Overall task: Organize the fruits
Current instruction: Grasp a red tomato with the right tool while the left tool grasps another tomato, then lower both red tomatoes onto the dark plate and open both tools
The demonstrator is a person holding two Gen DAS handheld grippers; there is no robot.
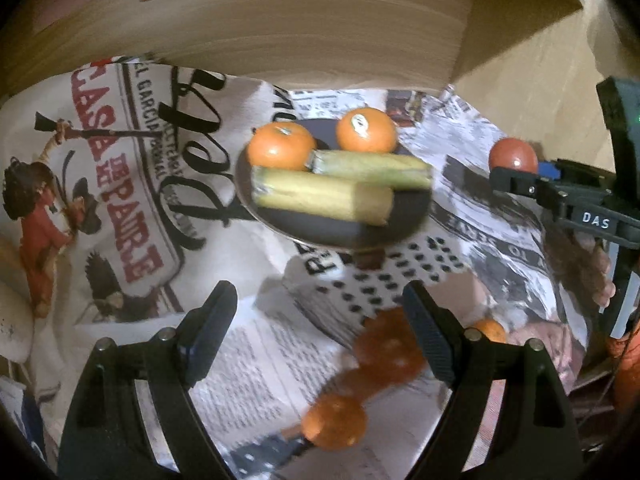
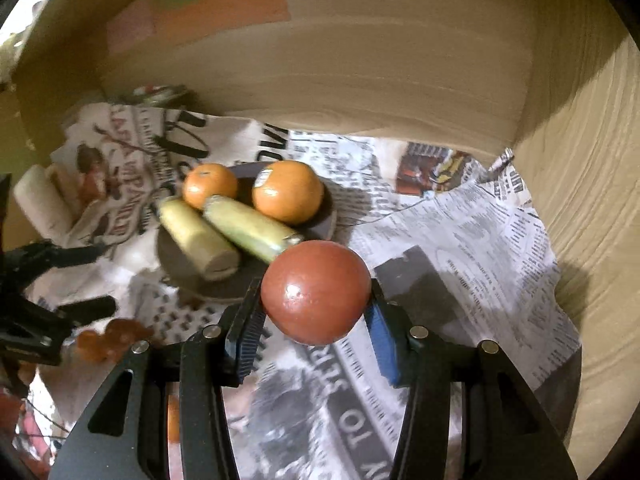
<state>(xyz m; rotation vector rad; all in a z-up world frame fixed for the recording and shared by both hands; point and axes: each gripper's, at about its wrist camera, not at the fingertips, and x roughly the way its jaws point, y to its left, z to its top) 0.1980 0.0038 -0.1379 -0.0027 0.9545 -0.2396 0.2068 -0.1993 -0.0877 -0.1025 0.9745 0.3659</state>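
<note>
Newspaper-covered bench [image 2: 480, 232] backed by wooden panels. The red tomato [image 2: 316, 292] sits clamped between the jaws of the right gripper [image 2: 316, 312], lifted just short of the dark plate [image 2: 320, 216], which lies ahead and left of those jaws and carries two oranges [image 2: 288, 192] and two corn cobs [image 2: 200, 236]. The step in hand appears to be carrying; next, advance over a free patch of plate and release. The left gripper [image 1: 320, 320] stands wide open and empty, small orange fruits [image 1: 384, 348] between its jaws.
</note>
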